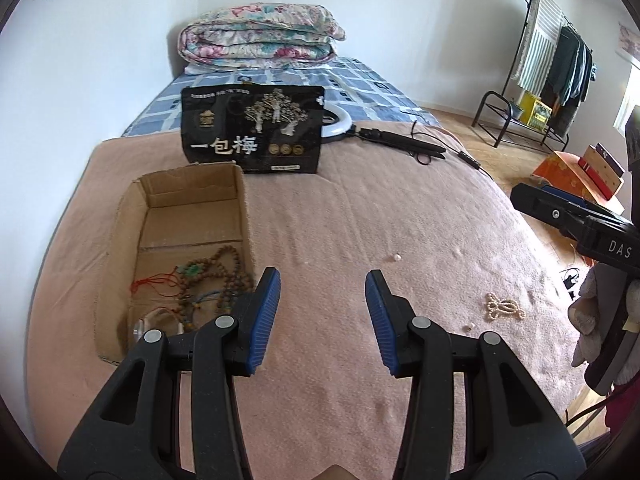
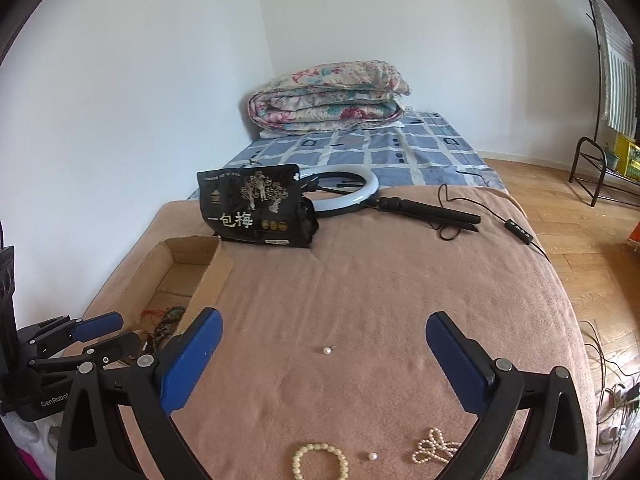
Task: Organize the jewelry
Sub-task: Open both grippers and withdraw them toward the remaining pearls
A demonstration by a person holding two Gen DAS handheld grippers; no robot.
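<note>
- While both grippers hover over the bed, the left gripper (image 1: pixel 323 312) and right gripper (image 2: pixel 324 356) have their jaws spread wide, nothing held.
- Pink blanket (image 2: pixel 360 280) underneath, wood floor (image 2: pixel 580 216) off to the right, folded floral quilt (image 2: pixel 326 94) by the white wall.
- Cream bead bracelet (image 2: pixel 318 462), tangled pearl strand (image 2: pixel 434 446) and two loose pearls (image 2: pixel 327 350) lie on the blanket.
- Brown bead necklaces (image 1: pixel 216 280) sit in the cardboard box (image 1: pixel 128 208), just left of the left gripper.

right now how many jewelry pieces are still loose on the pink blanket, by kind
loose pearls: 2, far pearl and near pearl
cream bead bracelet: 1
small-pearl strand: 1
total: 4
Not counted: the pieces in the cardboard box.
</note>
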